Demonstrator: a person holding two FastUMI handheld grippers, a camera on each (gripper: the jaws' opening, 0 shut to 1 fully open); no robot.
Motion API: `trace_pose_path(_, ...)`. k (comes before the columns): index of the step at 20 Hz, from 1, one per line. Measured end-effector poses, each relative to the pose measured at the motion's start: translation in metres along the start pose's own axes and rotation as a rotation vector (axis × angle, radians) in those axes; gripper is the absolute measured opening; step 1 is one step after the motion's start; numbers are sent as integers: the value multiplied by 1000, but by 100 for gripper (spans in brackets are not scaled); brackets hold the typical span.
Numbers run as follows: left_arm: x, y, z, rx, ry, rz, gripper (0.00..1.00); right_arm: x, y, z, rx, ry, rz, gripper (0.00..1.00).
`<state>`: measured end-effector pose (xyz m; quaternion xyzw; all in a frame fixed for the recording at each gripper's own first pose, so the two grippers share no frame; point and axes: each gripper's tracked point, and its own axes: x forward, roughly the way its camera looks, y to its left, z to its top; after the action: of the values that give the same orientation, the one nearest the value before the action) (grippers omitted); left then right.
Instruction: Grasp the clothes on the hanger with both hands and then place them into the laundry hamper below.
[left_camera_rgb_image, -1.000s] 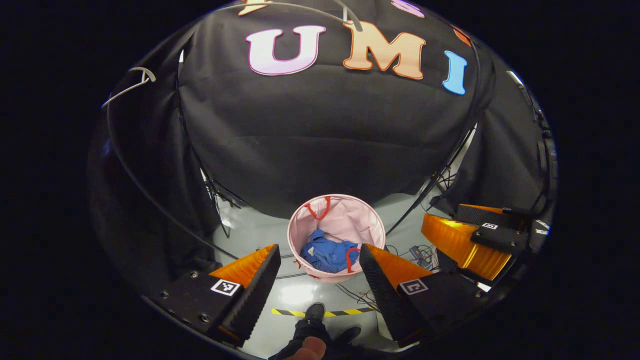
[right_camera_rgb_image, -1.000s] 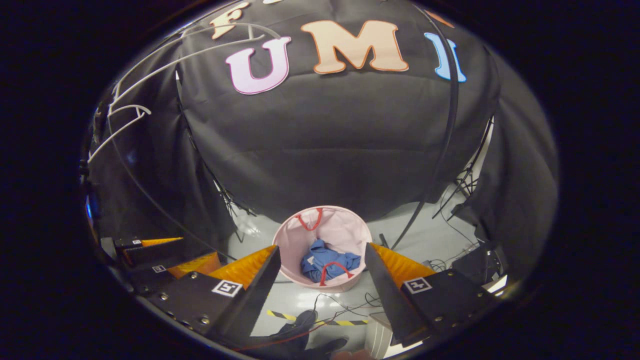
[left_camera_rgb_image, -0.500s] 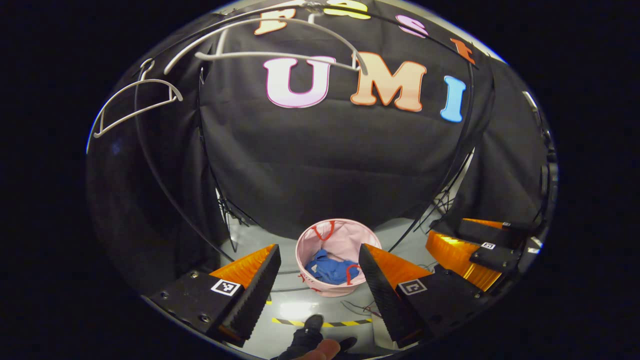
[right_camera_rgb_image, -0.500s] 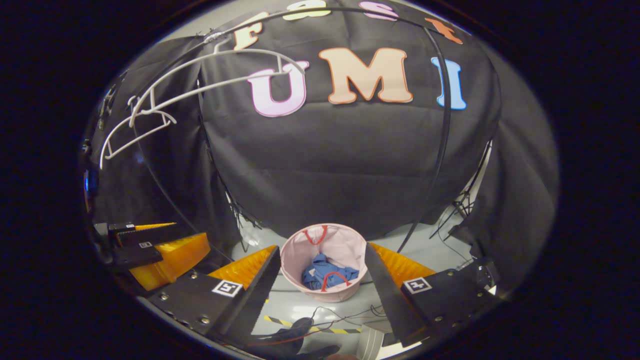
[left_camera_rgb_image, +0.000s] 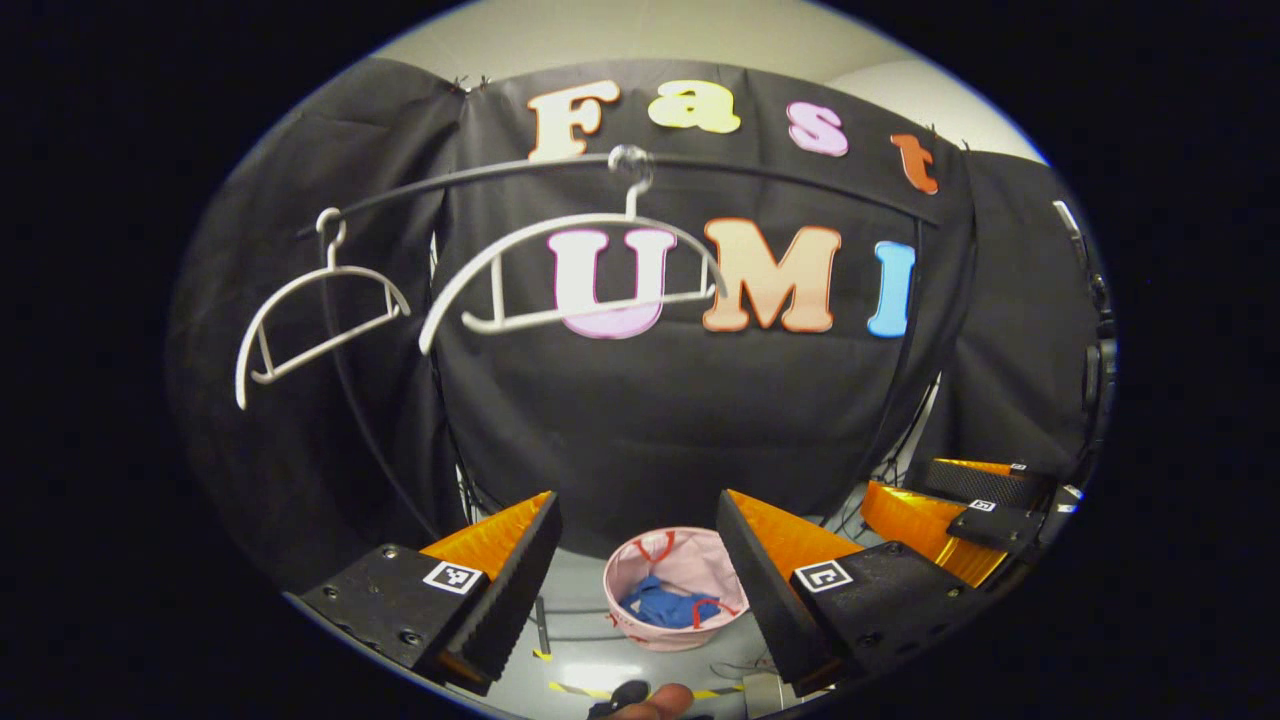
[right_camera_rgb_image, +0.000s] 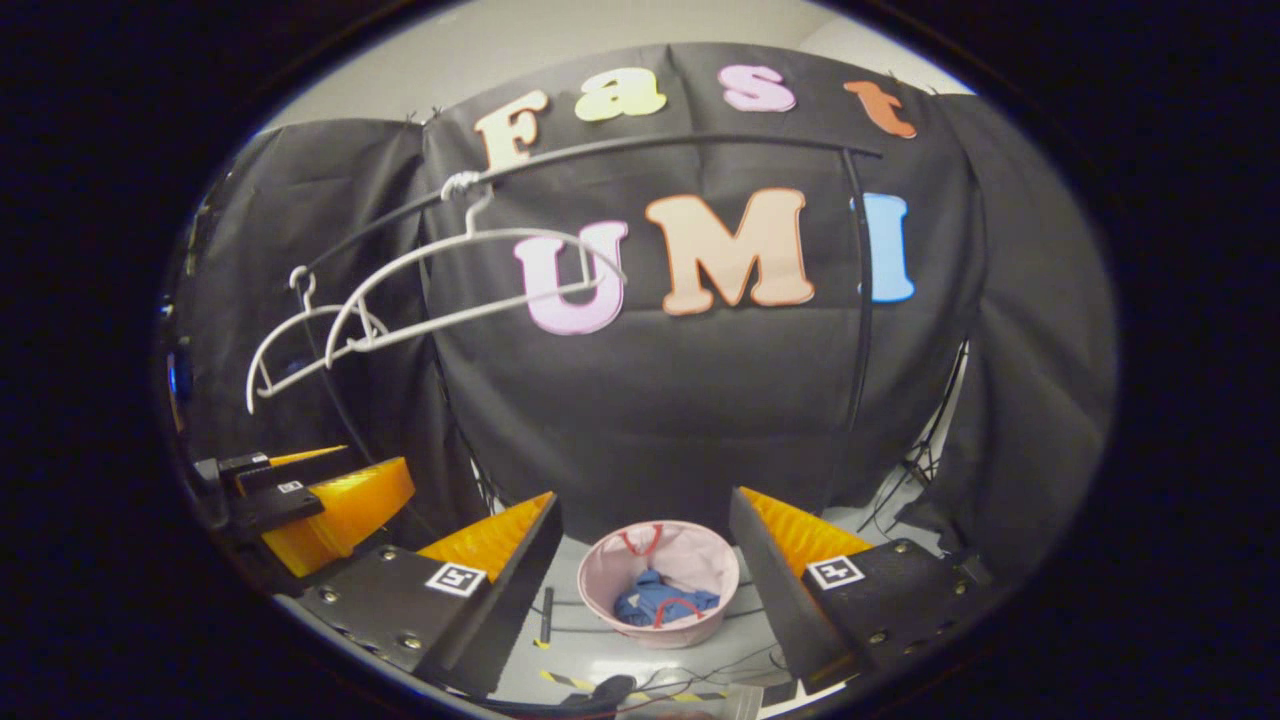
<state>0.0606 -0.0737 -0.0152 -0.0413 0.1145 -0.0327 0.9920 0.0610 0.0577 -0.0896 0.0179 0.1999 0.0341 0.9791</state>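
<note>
Left gripper (left_camera_rgb_image: 637, 545) and right gripper (right_camera_rgb_image: 645, 540), each with fingers spread and holding nothing, are raised above the floor (right_camera_rgb_image: 600, 655). Blue clothes (left_camera_rgb_image: 668, 607) lie crumpled inside the pink laundry hamper (left_camera_rgb_image: 622, 575), which stands on the floor below. Two bare white hangers (left_camera_rgb_image: 575, 270) hang from the black rail (left_camera_rgb_image: 800, 180) above.

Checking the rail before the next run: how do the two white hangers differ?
In the left gripper view, the nearer hanger looks larger and hangs mid-rail; the farther hanger looks smaller, sits toward the rail's left end and tilts more steeply. Both are white, bare and hooked on the black rail.
</note>
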Motion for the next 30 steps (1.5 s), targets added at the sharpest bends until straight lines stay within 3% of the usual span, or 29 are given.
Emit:
trace_pose_path(3, -10, 4, 27, 29, -88, 19, 98, -20, 1, 26, -24, -63, 10, 96)
trace_pose_path(6, -28, -6, 63, 58, -218, 18, 96, -42, -8, 48, -18, -153, -3, 100)
trace_pose_path(9, -53, -23, 95, 103, -353, -13, 95, -68, -30, 63, -2, -250, -33, 96)
trace_pose_path(11, -65, -30, 94, 134, -386, -36, 94, -83, -45, 68, -14, -301, -55, 100)
trace_pose_path(12, -68, -31, 95, 137, -395, -42, 94, -88, -51, 67, -29, -311, -62, 96)
trace_pose_path(14, -76, -45, 91, 133, -397, -60, 95, -96, -59, 60, -56, -303, -74, 100)
trace_pose_path(19, -80, -62, 77, 130, -385, -73, 95, -115, -65, 53, -90, -311, -66, 96)
trace_pose_path(20, -80, -63, 75, 129, -380, -78, 95, -117, -66, 52, -87, -311, -63, 100)
trace_pose_path(22, -80, -67, 72, 123, -373, -83, 95, -121, -70, 52, -83, -311, -63, 96)
trace_pose_path(30, -83, -76, 44, 88, -319, -83, 95, -132, -81, 52, -69, -315, -63, 100)
